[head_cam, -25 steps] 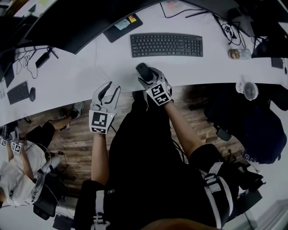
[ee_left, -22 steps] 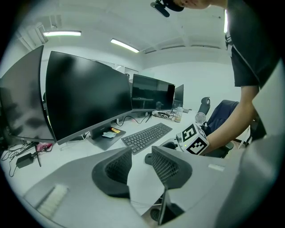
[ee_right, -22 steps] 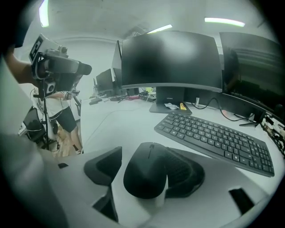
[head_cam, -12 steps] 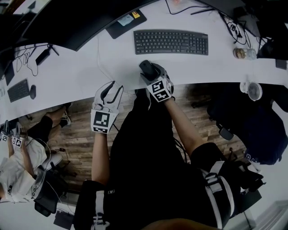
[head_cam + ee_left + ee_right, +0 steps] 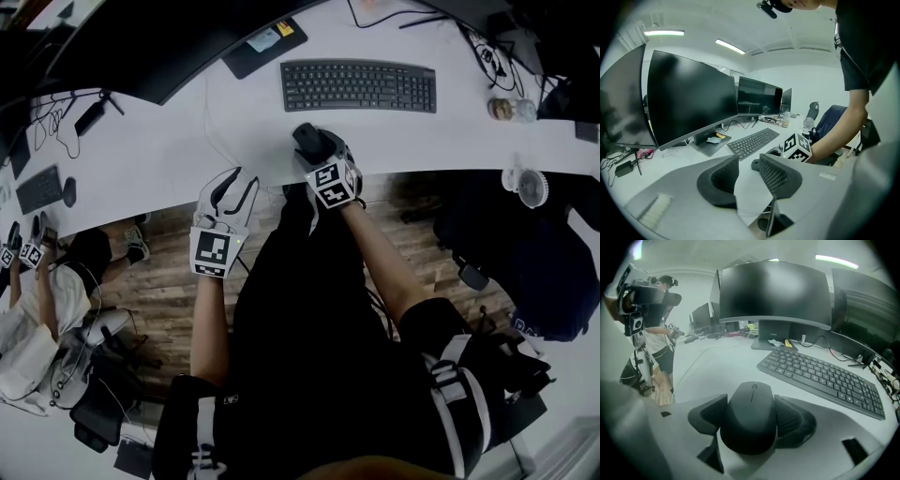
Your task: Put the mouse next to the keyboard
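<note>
Mouse (image 5: pixel 750 411) first: the black, wireless-looking one is sitting between the jaws of my right gripper (image 5: pixel 317 155), whose two ribbed pads are pressing in on its left and right flanks, closed only as far as its body allows. It is lying just in front of the keyboard (image 5: pixel 825 378), toward that keyboard's left half and clearly apart from it, over the white desk (image 5: pixel 150 159). I cannot tell whether its underside is touching the desktop or riding just clear of it.

I am judging it to be light and rigid, a smooth plastic shell with rounded sides that could squirt out of a pinch set too high or too far back. The waist, where the pads are sitting now, is looking like the right place. A hold there is leaving the buttons and scroll wheel on top untouched, so a modest squeeze should be enough.

My left gripper (image 5: pixel 747 176) is hovering over the near edge of the desk, jaws spread apart, with nothing between them but bare desktop and the edge.
</note>
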Action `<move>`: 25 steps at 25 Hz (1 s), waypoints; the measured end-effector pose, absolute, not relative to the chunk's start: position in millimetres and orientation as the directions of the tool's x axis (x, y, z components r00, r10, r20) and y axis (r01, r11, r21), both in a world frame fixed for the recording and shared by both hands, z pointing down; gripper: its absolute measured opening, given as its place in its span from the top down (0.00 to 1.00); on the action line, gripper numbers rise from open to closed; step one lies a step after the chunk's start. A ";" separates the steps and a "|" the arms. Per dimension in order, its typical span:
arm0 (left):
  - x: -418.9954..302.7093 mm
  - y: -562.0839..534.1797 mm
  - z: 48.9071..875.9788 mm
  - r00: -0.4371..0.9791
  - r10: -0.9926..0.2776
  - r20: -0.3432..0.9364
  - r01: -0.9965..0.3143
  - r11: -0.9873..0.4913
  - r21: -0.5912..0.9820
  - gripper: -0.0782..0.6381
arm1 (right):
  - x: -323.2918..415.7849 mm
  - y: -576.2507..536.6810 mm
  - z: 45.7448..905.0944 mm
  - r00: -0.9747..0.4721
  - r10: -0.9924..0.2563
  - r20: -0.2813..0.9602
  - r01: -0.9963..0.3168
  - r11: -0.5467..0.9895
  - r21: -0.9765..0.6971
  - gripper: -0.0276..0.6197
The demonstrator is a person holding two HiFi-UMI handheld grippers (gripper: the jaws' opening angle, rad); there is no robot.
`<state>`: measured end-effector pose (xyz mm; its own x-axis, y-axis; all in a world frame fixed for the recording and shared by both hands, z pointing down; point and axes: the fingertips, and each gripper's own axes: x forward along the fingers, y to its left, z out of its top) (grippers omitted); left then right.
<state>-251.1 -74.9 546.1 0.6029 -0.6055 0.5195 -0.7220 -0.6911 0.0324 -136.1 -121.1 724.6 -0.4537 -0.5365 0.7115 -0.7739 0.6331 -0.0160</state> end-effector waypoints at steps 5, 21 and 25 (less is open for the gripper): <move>-250.3 -74.1 544.3 0.609 -0.598 0.521 -0.716 -0.698 0.034 0.70 | -134.6 -122.6 727.6 -0.459 -0.514 0.724 -0.782 0.621 -0.055 0.48; -239.3 -75.6 540.6 0.607 -0.613 0.506 -0.722 -0.692 0.027 0.71 | -132.6 -121.7 728.5 -0.453 -0.520 0.724 -0.786 0.616 -0.050 0.49; -236.3 -74.0 540.7 0.604 -0.617 0.506 -0.726 -0.687 0.030 0.71 | -132.9 -122.7 728.4 -0.451 -0.517 0.728 -0.789 0.611 -0.055 0.49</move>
